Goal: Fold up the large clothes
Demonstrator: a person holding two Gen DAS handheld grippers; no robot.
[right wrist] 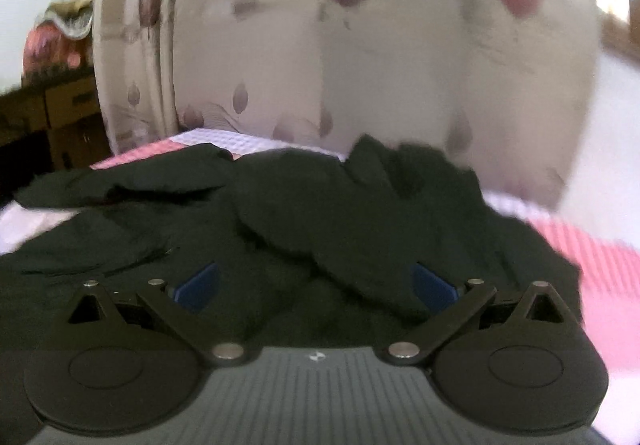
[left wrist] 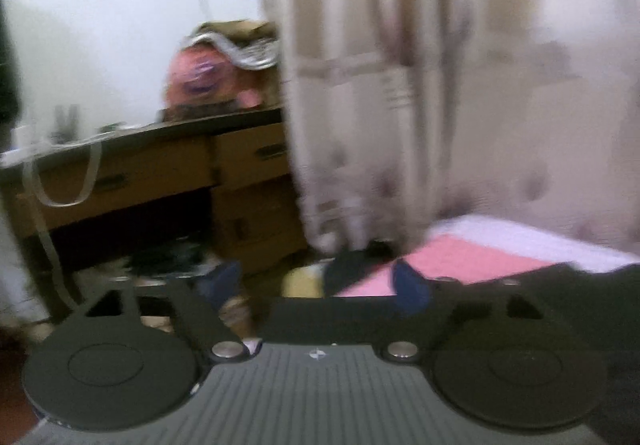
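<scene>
A large black garment (right wrist: 304,205) lies crumpled in a heap on a pink and white bed cover (right wrist: 592,261). My right gripper (right wrist: 316,285) is open, its blue pads (right wrist: 198,287) spread wide just above the heap, holding nothing. My left gripper (left wrist: 316,281) is open and empty, its blue pads (left wrist: 412,285) apart at the bed's left edge. A part of the black garment (left wrist: 580,297) shows at the right of the left wrist view. Both views are blurred.
A cream curtain (right wrist: 340,45) with purple leaf prints hangs behind the bed. A wooden desk (left wrist: 132,165) with drawers stands to the left, with a pink bundle (left wrist: 204,77) on top and clutter on the floor under it.
</scene>
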